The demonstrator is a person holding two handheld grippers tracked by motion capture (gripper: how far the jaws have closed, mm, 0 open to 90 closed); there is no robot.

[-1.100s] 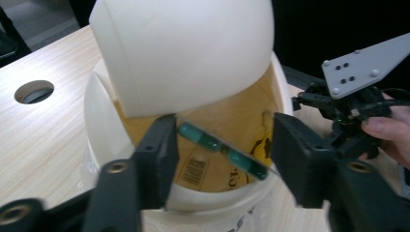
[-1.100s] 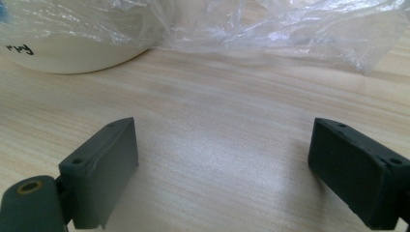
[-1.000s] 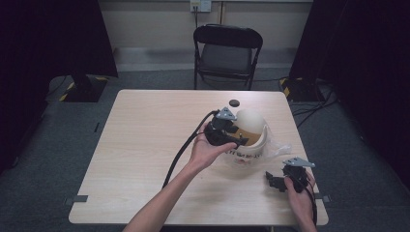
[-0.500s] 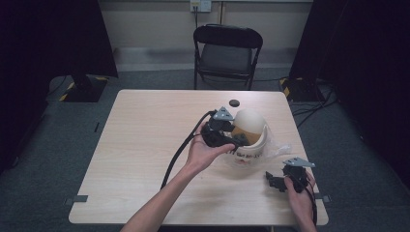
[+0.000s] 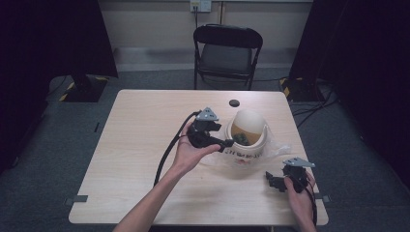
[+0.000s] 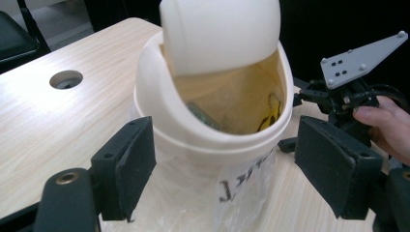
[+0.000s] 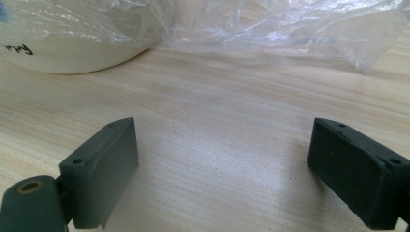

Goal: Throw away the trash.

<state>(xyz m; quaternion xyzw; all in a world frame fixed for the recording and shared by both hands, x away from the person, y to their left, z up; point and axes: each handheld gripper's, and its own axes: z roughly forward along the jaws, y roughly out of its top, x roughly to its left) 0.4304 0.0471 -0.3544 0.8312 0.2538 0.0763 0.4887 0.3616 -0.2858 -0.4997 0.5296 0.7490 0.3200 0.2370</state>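
Your left gripper (image 6: 222,169) held its jaws wide, the cream bin (image 6: 212,111) just ahead between them; your right gripper (image 7: 227,174) gaped over bare table (image 7: 212,140).

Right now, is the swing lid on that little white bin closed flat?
No: in the left gripper view the swing lid of the white bin is tipped back, leaving the opening and the bin's contents in plain sight.

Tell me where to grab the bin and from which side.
Probably the bin around its round body just under the rim, coming level from the left gripper side. Its open jaws already flank the bin there. The tilted swing lid blocks a top grab, and the loose plastic bag lower down looks slippery.
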